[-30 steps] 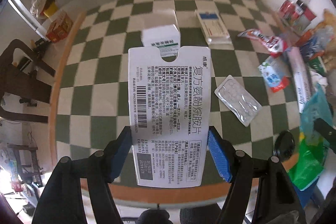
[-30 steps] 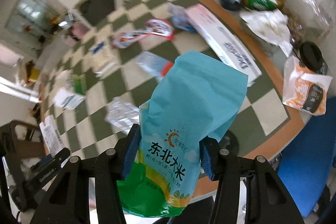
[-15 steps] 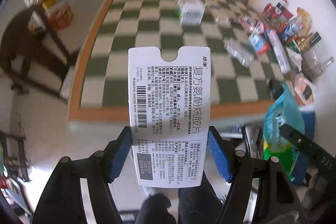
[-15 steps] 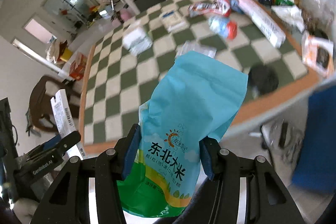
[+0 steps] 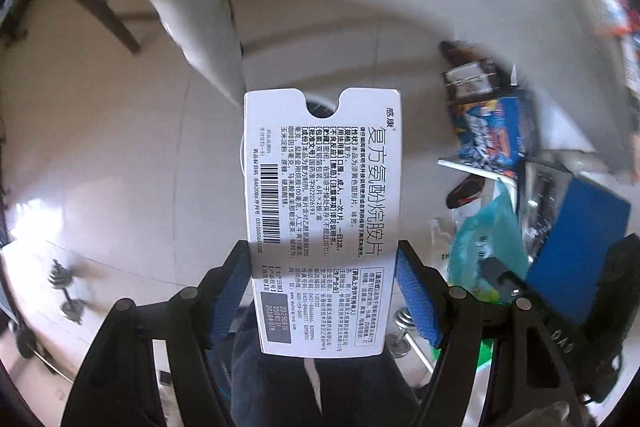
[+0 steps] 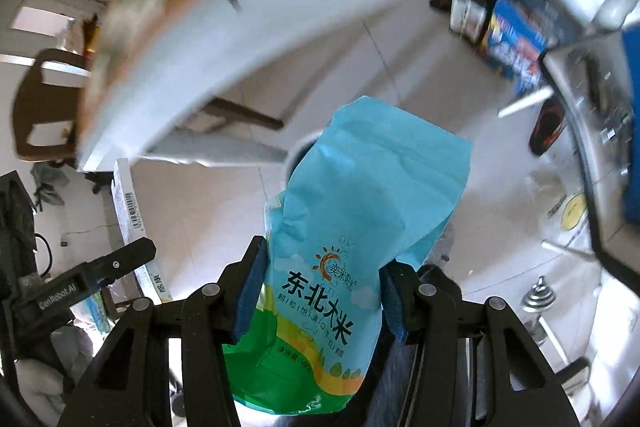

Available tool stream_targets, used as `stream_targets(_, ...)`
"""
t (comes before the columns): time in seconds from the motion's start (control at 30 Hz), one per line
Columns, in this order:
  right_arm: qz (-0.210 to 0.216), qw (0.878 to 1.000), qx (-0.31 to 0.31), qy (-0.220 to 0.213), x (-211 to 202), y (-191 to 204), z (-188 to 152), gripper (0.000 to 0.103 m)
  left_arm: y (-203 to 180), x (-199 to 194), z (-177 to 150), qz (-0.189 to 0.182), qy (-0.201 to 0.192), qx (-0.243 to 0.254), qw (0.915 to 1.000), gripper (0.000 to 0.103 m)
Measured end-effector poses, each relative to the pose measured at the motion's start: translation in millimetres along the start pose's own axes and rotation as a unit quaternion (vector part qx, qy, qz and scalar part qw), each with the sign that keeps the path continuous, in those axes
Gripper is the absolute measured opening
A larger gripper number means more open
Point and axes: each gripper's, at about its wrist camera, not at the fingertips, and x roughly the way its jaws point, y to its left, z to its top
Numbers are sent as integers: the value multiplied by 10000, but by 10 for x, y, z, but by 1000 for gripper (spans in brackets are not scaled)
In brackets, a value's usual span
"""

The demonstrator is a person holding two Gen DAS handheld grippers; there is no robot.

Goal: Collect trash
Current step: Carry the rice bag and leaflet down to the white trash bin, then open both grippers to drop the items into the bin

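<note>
A white card [image 5: 322,219] printed 复方氨酚烷胺片 is clamped in the left tool [image 5: 323,291]; a 东北大米 bag [image 6: 344,259] is clamped in the right tool [image 6: 320,291].

Daylit, bright views with strong fisheye bending and black vignetted corners. Motion blur smears everything beyond the jaws, worst along the tabletop edge [image 6: 168,39]. Items held between the jaws stay sharp. Glare whitens the floor [image 5: 44,223] left of the jaws.
</note>
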Motion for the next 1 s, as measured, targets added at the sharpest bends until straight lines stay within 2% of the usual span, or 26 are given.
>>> stream_targets(0.1,33,9998,34,216,872,-141,106,54,159,715,258,-278,238,-189,9992,69)
stream_targets(0.2,11,9994,-118,335,1683,-258,266,55,332,1437,482,-374,422,-388,9977,71)
stream_targets(0.23,38,9990,-195,407,1956,-298,308,55,373,1590,506,-305,443,-395,9978,79)
stream_targets(0.27,93,9986,-238,457,2116,-306,358,57,407,1764,558,-258,437,-400,9979,93)
stream_targets(0.3,160,9978,-310,566,2362,-347,435,61,417,1866,581,-245,438,-417,9979,97)
stream_targets(0.33,209,9968,-388,668,2617,-375,477,62,436,2001,624,-215,426,-439,9979,99)
stream_targets(0.43,220,9954,-592,726,2992,-419,540,78,405,2141,603,-52,362,-385,9986,99)
stream_targets(0.5,80,9948,-703,726,3094,-447,585,94,432,2145,550,158,248,-276,9992,99)
stream_targets(0.6,-363,9936,-867,620,3104,-488,571,103,445,2058,424,564,-26,-111,9983,99)
stream_targets(0.77,-1127,9863,-1120,444,2915,-464,523,103,615,1872,279,947,-192,56,9953,99)
stream_targets(1.0,-1726,9767,-1238,317,2625,-368,476,103,533,1581,104,1106,-195,223,9934,99)
